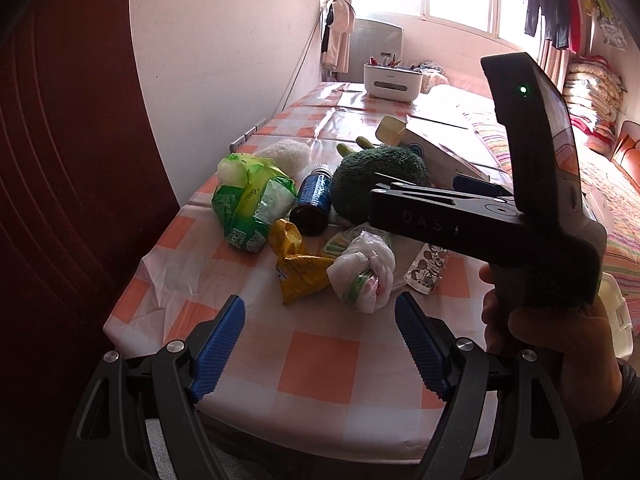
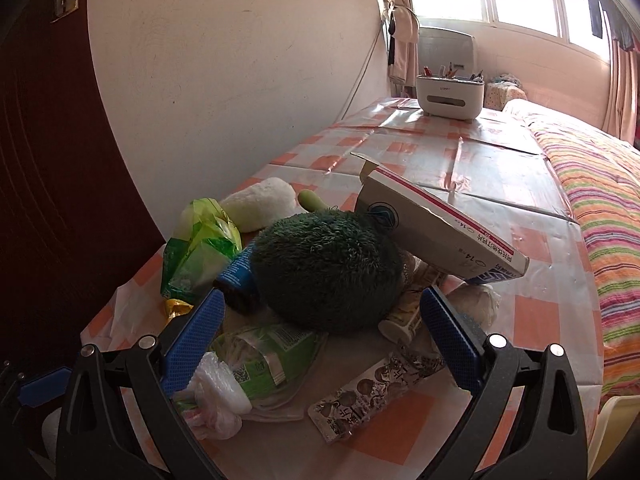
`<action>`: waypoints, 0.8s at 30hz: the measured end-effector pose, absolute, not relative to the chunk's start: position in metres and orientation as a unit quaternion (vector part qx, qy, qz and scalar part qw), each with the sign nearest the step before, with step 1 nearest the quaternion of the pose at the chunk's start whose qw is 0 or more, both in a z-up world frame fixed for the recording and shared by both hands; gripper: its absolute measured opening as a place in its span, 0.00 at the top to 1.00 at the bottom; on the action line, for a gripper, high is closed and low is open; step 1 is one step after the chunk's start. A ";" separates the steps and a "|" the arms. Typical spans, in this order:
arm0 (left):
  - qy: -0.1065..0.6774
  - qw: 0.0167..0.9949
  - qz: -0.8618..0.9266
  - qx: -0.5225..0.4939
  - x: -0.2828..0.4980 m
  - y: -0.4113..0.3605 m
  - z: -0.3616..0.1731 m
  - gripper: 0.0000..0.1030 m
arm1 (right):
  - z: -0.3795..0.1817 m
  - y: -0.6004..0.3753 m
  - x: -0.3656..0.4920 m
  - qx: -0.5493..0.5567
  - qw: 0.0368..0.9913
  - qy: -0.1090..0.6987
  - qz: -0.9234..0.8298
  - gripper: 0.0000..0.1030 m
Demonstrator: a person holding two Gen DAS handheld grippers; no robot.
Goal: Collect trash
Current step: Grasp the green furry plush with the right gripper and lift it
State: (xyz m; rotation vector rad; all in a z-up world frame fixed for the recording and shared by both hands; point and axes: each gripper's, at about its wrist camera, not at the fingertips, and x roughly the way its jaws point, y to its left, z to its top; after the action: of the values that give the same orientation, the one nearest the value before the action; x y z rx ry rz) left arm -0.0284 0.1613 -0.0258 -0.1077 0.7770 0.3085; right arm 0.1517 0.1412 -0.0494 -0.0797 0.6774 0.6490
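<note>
From my left wrist camera, the left gripper point(image 1: 320, 344) hangs spread and empty over the near table edge point(image 1: 320, 408), facing the trash pile: a knotted white bag point(image 1: 366, 270), a yellow wrapper point(image 1: 298, 270) and a green bag point(image 1: 250, 200), all light, crinkly and slippery, I judge, best pinched at a knot or fold. From my right wrist camera, the right gripper point(image 2: 320, 340) is also released and empty, close over the pile, and only here do I see the printed wrapper point(image 2: 380, 392) full length and the cardboard box point(image 2: 436, 228) leaning on the green plush point(image 2: 326, 276).
</note>
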 end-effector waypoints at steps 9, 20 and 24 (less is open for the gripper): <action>0.384 0.907 0.161 -0.058 -0.027 0.172 -0.032 0.27 | -0.064 0.174 0.175 -0.063 0.890 0.339 0.298 0.05; 0.392 0.903 0.167 -0.061 -0.022 0.175 -0.037 0.27 | -0.072 0.185 0.182 -0.110 0.900 0.325 0.269 0.08; 0.394 0.902 0.168 -0.058 -0.022 0.174 -0.037 0.27 | -0.069 0.183 0.181 -0.115 0.902 0.313 0.274 0.21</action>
State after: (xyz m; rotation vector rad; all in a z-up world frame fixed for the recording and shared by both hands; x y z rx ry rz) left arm -0.0220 0.1744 -0.0375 -0.1204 0.8154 0.3476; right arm 0.1807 0.1829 -0.0695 -0.2372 0.6480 0.5669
